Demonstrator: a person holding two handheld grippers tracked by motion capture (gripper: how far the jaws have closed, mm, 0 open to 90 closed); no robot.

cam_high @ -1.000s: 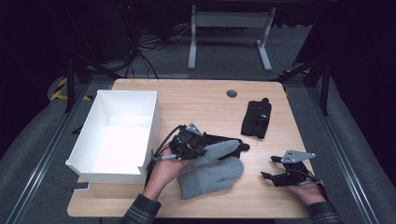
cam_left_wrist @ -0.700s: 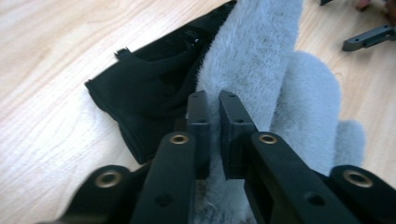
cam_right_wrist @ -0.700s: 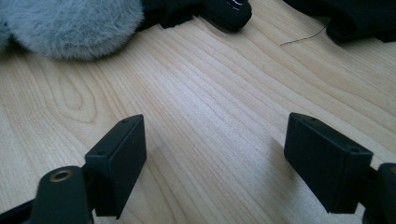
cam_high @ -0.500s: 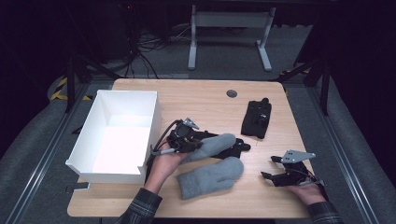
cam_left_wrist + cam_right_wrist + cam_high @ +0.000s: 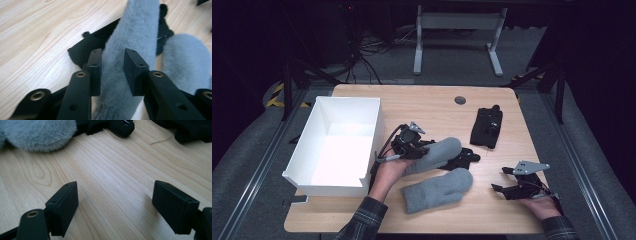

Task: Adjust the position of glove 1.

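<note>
My left tongs [image 5: 112, 72], just easing apart, loosely straddled the grey mitten [image 5: 130, 50]; right tongs [image 5: 115, 205] stood released; next, lift clear toward the box [image 5: 337, 145].

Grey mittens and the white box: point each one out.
Upper grey mitten [image 5: 439, 151], high view, mid body.
Lower grey mitten [image 5: 437, 190], high view, palm area.
White box [image 5: 373, 130], high view, right wall.

The left hand-held gripper [image 5: 424, 146] has just been opening its jaws, while the right hand-held gripper [image 5: 502, 181] rests wide apart
</note>
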